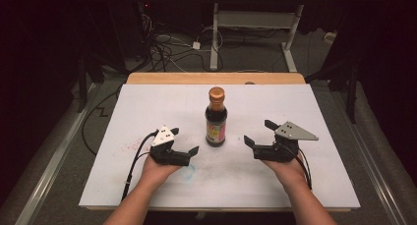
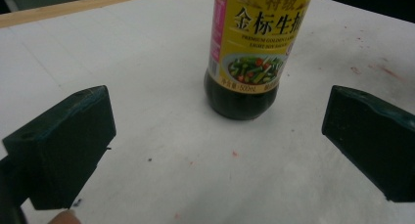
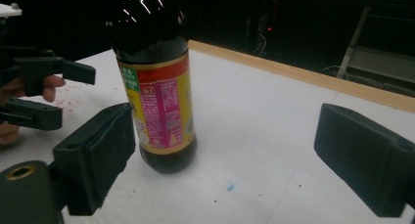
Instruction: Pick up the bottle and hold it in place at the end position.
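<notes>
Jaws spread, both grippers flank the bottle [image 1: 216,118]

A dark glass soy sauce bottle with a copper-coloured cap [image 1: 216,118] stands upright near the middle of the white rectangular tabletop [image 1: 147,107]. The left black two-jaw gripper [image 1: 189,146] sits to its left, the right black two-jaw gripper [image 1: 255,132] to its right, both apart from it.
</notes>
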`<move>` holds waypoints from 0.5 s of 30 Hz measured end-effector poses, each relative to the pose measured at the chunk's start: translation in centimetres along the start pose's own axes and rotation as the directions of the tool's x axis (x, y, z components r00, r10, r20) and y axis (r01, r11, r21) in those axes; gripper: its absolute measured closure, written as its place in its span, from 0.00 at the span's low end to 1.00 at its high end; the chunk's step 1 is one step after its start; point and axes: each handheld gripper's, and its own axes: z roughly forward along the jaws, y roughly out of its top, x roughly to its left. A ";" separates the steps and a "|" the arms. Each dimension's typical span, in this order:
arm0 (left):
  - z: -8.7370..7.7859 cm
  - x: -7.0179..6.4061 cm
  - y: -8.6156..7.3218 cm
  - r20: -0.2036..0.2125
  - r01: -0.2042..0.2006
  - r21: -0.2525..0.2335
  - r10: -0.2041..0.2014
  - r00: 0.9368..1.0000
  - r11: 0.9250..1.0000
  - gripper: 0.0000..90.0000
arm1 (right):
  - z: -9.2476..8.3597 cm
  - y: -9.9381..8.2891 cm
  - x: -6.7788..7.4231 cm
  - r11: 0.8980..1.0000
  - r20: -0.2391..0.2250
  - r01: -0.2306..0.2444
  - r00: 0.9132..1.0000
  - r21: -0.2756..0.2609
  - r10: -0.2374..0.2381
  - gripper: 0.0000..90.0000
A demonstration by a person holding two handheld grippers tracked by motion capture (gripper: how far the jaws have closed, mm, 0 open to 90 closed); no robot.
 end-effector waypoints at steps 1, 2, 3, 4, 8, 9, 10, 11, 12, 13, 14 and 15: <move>0.3 -0.1 0.1 0.003 0.002 0.006 -0.002 1.000 1.000 0.00 | 0.0 0.0 0.0 1.000 0.000 0.000 1.000 0.000 0.000 0.12; 0.6 -0.2 0.2 0.007 0.003 0.009 -0.003 1.000 1.000 0.00 | 0.1 0.1 -0.1 1.000 0.000 -0.003 1.000 0.004 0.003 0.15; 1.0 -0.4 0.3 0.014 0.004 0.009 -0.004 1.000 1.000 0.00 | 0.1 0.1 -0.1 1.000 0.000 -0.003 1.000 0.004 0.003 0.15; 1.3 -0.5 0.4 0.016 0.003 0.013 -0.003 1.000 1.000 0.00 | 0.3 0.1 -0.2 1.000 -0.003 -0.004 1.000 0.004 0.004 0.18; 2.6 -1.4 0.9 0.034 -0.009 0.035 0.008 0.999 0.999 0.00 | 0.7 0.2 -0.4 1.000 -0.008 -0.013 1.000 0.009 0.013 0.22; 2.9 -1.6 1.0 0.038 -0.010 0.038 0.009 0.999 0.999 0.00 | 0.8 0.3 -0.4 1.000 -0.009 -0.015 1.000 0.008 0.015 0.24; 3.2 -1.8 1.2 0.045 -0.006 0.040 0.004 0.999 0.999 0.00 | 0.9 0.3 -0.4 1.000 -0.009 -0.018 1.000 0.007 0.018 0.26; 3.4 -2.0 1.2 0.051 -0.009 0.040 0.007 0.999 0.999 0.00 | 1.0 0.4 -0.5 1.000 -0.011 -0.018 1.000 0.008 0.018 0.27; 3.7 -2.2 1.3 0.053 -0.013 0.037 0.011 0.999 0.999 0.00 | 1.2 0.4 -0.5 1.000 -0.006 -0.013 1.000 0.009 0.013 0.29; 4.0 -2.4 1.4 0.061 -0.011 0.044 0.008 0.998 0.999 0.00 | 1.2 0.5 -0.5 1.000 -0.006 -0.017 1.000 0.012 0.017 0.31; 4.3 -2.5 1.5 0.067 -0.007 0.049 0.003 0.998 0.999 0.00 | 1.3 0.5 -0.6 1.000 -0.008 -0.019 1.000 0.012 0.019 0.34; 4.6 -2.6 1.5 0.068 -0.012 0.048 0.009 0.998 0.999 0.00 | 1.3 0.5 -0.6 1.000 -0.008 -0.019 1.000 0.012 0.019 0.34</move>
